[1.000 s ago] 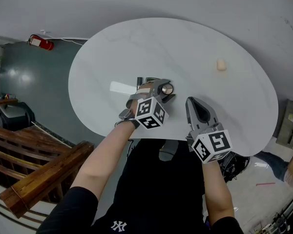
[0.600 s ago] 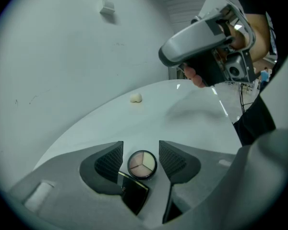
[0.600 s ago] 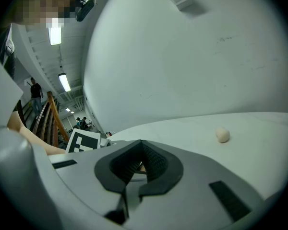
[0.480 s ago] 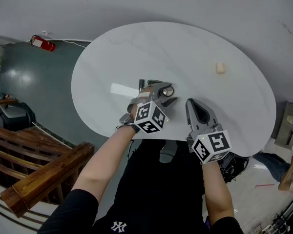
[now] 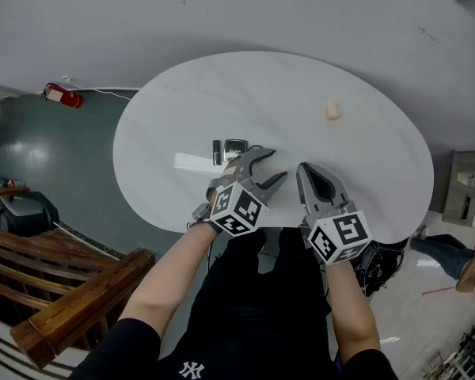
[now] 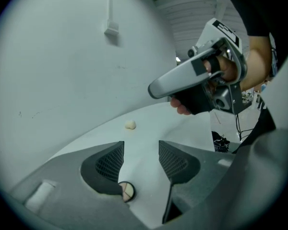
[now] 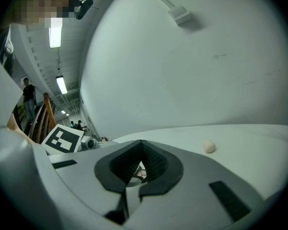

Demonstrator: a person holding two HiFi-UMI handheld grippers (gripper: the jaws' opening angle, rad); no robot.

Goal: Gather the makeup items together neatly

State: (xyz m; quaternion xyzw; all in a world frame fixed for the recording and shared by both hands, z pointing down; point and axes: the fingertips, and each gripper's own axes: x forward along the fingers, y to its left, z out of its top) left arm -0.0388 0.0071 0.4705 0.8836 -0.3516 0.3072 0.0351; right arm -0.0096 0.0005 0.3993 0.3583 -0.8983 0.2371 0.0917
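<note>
Over the table point(image 5: 261, 93) edge, the left gripper point(image 5: 277, 165) stands wide and empty; the right gripper point(image 5: 309, 169) is closed on nothing.

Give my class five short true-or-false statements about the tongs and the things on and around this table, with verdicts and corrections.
1. The left tongs are open with nothing between them. True.
2. The beige sponge is held in the right tongs. False: it lies alone on the table, well beyond both tongs.
3. The right tongs are shut. True.
4. A red fire extinguisher lies on the table. False: it is on the floor by the wall.
5. The tabletop is square and dark. False: it is white and rounded.
</note>
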